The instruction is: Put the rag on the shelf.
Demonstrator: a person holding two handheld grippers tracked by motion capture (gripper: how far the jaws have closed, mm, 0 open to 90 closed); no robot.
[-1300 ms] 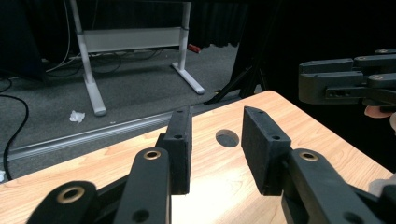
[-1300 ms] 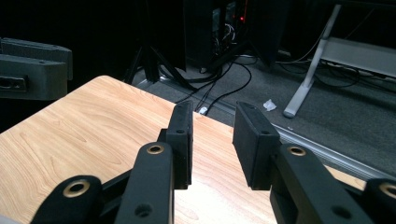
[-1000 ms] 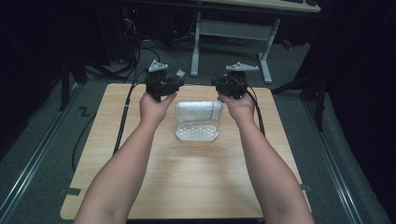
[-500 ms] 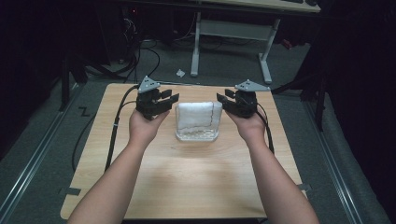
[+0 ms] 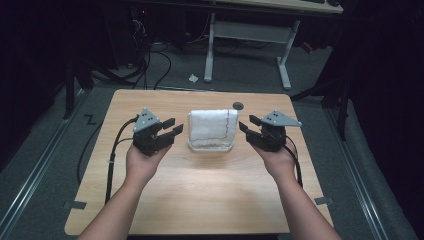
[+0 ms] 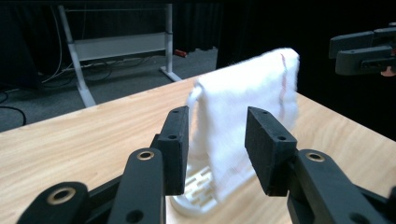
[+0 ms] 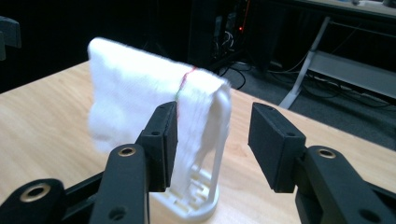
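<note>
towel (image 5: 212, 127) on rack, tongs (image 5: 169, 131) clear (both sides)

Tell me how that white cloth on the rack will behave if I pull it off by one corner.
The cloth is likely floppy: it hangs in folds over the rack and should droop from a single grip. It looks light, so lifting should be easy. The rack seems thin, slotted plastic on a small base; a sideways tug may tip or drag it, so lift upward.

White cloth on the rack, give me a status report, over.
Left gripper and right gripper open, jaws just widened, nothing between them. White cloth draped over white rack, untouched. Nothing in the way.
</note>
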